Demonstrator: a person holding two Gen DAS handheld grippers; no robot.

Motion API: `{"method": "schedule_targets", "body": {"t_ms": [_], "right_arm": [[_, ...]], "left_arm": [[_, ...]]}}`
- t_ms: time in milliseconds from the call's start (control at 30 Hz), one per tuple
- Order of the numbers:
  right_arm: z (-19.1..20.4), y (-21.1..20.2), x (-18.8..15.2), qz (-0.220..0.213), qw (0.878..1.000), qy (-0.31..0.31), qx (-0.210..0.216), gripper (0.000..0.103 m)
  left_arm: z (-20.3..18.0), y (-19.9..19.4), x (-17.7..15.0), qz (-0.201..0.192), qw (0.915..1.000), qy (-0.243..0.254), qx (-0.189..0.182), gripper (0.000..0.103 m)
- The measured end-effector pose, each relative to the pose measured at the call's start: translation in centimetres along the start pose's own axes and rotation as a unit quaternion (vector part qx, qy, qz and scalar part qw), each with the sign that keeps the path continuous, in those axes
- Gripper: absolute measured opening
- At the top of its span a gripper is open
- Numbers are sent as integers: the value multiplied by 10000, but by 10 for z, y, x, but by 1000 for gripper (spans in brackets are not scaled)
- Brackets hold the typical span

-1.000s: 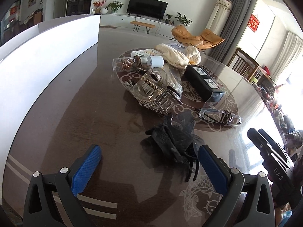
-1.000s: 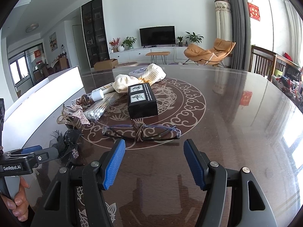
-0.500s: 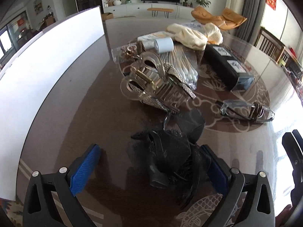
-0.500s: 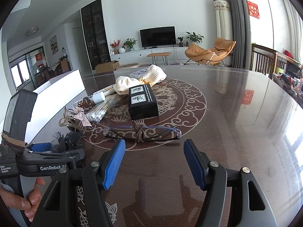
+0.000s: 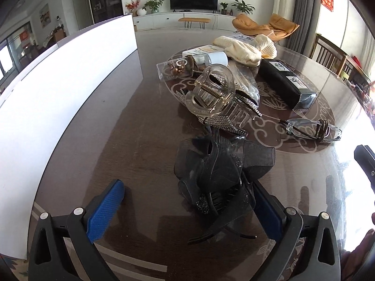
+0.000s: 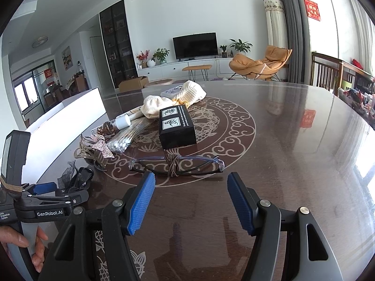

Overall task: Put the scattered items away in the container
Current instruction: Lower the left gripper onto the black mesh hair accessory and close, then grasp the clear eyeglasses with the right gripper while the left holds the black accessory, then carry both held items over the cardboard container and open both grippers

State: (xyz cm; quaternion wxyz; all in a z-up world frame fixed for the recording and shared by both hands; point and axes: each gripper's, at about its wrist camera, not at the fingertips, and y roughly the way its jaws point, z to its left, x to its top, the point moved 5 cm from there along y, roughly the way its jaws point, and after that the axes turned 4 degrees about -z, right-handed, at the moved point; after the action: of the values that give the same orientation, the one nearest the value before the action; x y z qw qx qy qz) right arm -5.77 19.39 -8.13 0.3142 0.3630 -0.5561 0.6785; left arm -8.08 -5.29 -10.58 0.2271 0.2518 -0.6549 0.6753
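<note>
- Left gripper (image 5: 187, 208) is down at the table, blue pads spread wide, with the black hair bow (image 5: 220, 178) sitting between them, hard against the right pad and well clear of the left one.
- Nothing is clamped yet; I judge this the moment just ahead of the squeeze.
- The risk: the bow is floppy mesh on a clip, and it sits off-centre. Close now and the left pad may shove it sideways or pinch only the gauze, so it droops or slips out on the lift.
- Just beyond the bow lies the clear hair claw (image 5: 213, 93) on a sparkly bow; a drag forward could knock into them.
- Right gripper (image 6: 188, 207) hovers over bare table, pads apart, holding nothing, with the glasses (image 6: 175, 164) just ahead of it.
- Further out: black box (image 6: 177, 126), cotton swabs (image 6: 121, 141), a small bottle (image 5: 211, 59) and cream knit cloth (image 5: 239, 49).
- The white container (image 5: 58, 98) stands along the left edge, near enough for the carry, though its tall wall could snag a dangling bow.
</note>
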Motion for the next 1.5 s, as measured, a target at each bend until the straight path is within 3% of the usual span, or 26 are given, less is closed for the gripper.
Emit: {"method": "schedule_targets", "body": {"t_ms": [100, 133, 167, 200, 233, 333, 400, 467, 533, 600, 767, 867, 900, 967, 1100, 1233, 1400, 1500], "right_arm": [[0, 1, 0, 23, 10000, -10, 2, 65], [0, 1, 0, 1, 10000, -1, 16, 65], [-1, -1, 0, -50, 10000, 24, 34, 65], [-2, -4, 1, -92, 9999, 45, 77, 65], [-3, -6, 1, -86, 9998, 45, 165, 65], [-8, -4, 8, 141, 9981, -330, 508, 65], [-6, 3, 19, 311, 9908, -1032, 820, 65], [1, 22, 25, 819, 9706, -1906, 1219, 65], [8, 40, 22, 1371, 9403, -2616, 1690, 65], [15, 55, 24, 1462, 9172, -3254, 1773, 65], [37, 89, 31, 1650, 8867, -3768, 2112, 65], [46, 109, 20, 2207, 8736, -3822, 2051, 62], [46, 110, 20, 2259, 8755, -3738, 2066, 50], [45, 106, 24, 2208, 8817, -3660, 1995, 17], [37, 86, 28, 2156, 8965, -3411, 1830, 16], [51, 59, 37, 2074, 9124, -2952, 1933, 16], [113, 43, 79, 1742, 9256, -2095, 2626, 16], [175, 44, 119, 1452, 9228, -1618, 3180, 16]], "left_arm": [[-10, 3, 6, 92, 9996, 190, -176, 103], [-11, 2, 6, 80, 9994, 194, -274, 97], [-12, -3, 6, -47, 9993, 241, -288, 85], [-14, -8, 7, -137, 9989, 302, -334, 58], [-15, -9, 7, -139, 9984, 369, -399, 39], [-16, -14, 5, -116, 9972, 388, -621, 39], [-17, -18, 3, -135, 9966, 403, -707, 38], [-17, -19, 2, -120, 9958, 360, -828, 38], [-16, -22, -1, -104, 9952, 253, -945, 38], [-16, -22, -2, -77, 9942, 186, -1060, 38], [-14, -23, -5, -3, 9924, 123, -1228, 38], [-13, -23, -4, 26, 9915, 140, -1291, 38], [-13, -24, -5, 28, 9913, 153, -1305, 38], [-13, -26, -6, 24, 9911, 165, -1323, 38], [-8, -33, -4, -16, 9895, 37, -1444, 38], [2, -55, 8, -180, 9860, -179, -1650, 38], [53, -100, 45, -615, 9824, -542, -1678, 38], [111, -124, 67, -898, 9858, -695, -1239, 38]]}}
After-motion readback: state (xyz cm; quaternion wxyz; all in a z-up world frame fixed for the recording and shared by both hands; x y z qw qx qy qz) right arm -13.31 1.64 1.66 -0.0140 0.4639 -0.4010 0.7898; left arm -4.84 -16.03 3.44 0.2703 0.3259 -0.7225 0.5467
